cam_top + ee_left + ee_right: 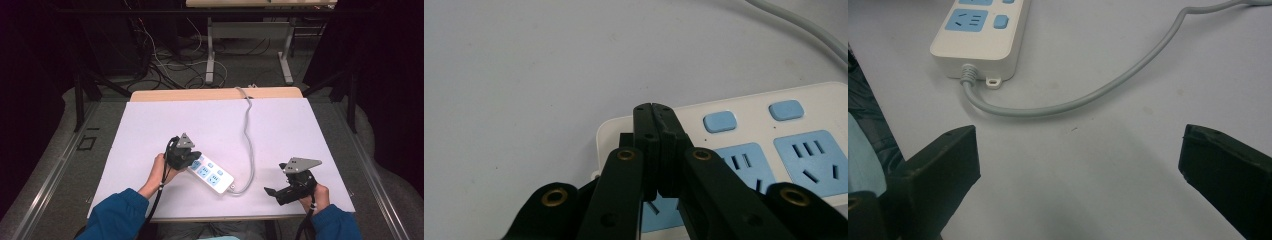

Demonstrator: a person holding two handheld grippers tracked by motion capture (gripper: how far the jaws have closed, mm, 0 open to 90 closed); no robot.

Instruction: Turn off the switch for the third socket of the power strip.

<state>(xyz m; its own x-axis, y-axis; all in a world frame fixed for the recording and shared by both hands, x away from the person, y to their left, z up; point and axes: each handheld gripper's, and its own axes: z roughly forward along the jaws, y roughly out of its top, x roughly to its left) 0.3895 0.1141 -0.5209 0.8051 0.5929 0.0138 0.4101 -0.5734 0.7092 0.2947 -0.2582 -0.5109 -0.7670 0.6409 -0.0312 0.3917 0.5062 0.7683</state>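
Observation:
A white power strip [212,173] with blue sockets and blue switches lies at an angle near the table's front middle. Its grey cable [248,135] loops from its near-right end and runs to the far edge. My left gripper [194,159] is at the strip's left end. In the left gripper view its jaws [653,108] are pressed together over that end of the strip [774,145], nothing between them. My right gripper [274,179] rests at the front right, pointing left. It stands open [1078,150], facing the strip's cable end [980,35] and the cable [1073,102].
A white mat [150,125] covers the table, with a wooden edge [190,94] at the far side. Beyond it, on the floor, are tangled cables [170,70] and another table's legs [210,55]. Dark frame posts [78,100] stand at both sides.

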